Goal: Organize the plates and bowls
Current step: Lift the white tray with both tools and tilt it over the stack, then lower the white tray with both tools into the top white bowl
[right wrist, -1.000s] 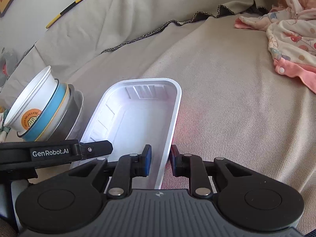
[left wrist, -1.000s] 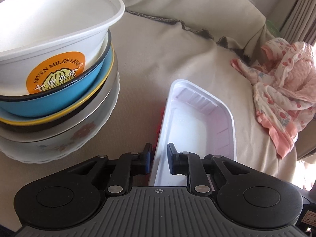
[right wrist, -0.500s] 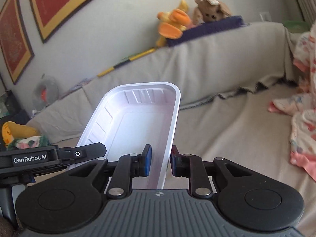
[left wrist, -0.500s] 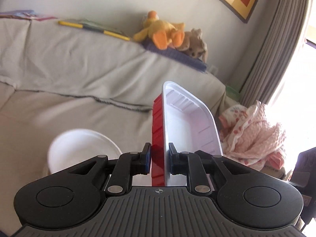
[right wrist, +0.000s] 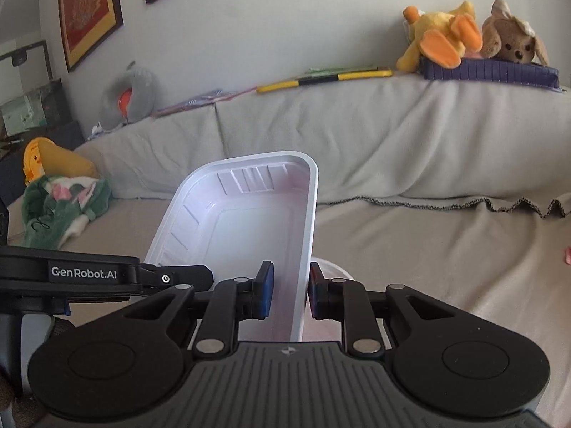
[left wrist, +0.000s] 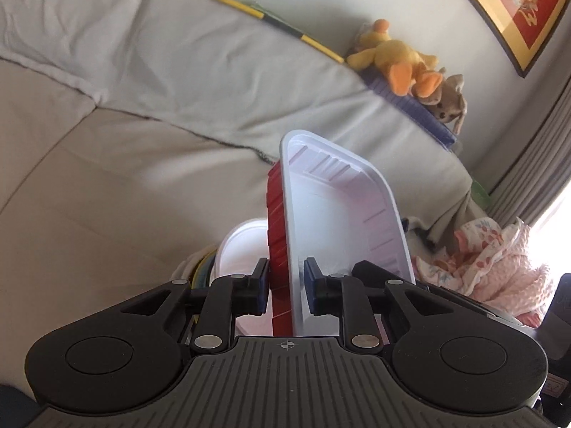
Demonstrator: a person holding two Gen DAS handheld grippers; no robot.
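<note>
A rectangular tray, white inside and red outside [left wrist: 339,221], hangs in the air, held by both grippers on its long sides. My left gripper [left wrist: 285,283] has the red-and-white wall between its pads. Its jaws are opening, though the pads still look to touch the wall. My right gripper [right wrist: 291,285] is shut on the opposite wall of the tray [right wrist: 249,221]. The left gripper's body [right wrist: 92,274] shows at the left of the right wrist view. Below the tray stands the stack of bowls, a white bowl [left wrist: 242,246] on top, whose rim [right wrist: 332,267] peeks out under the tray.
A sofa under a beige cover [left wrist: 107,196] fills both views. Plush toys [right wrist: 464,35] lie on its back. A pink garment [left wrist: 492,260] is bunched at the right end, a green cloth [right wrist: 60,207] and a yellow toy at the left end.
Both grippers have lifted the tray off the sofa seat and carried it over the bowl stack, which now lies below it. The left jaws stand slightly wider than before.
</note>
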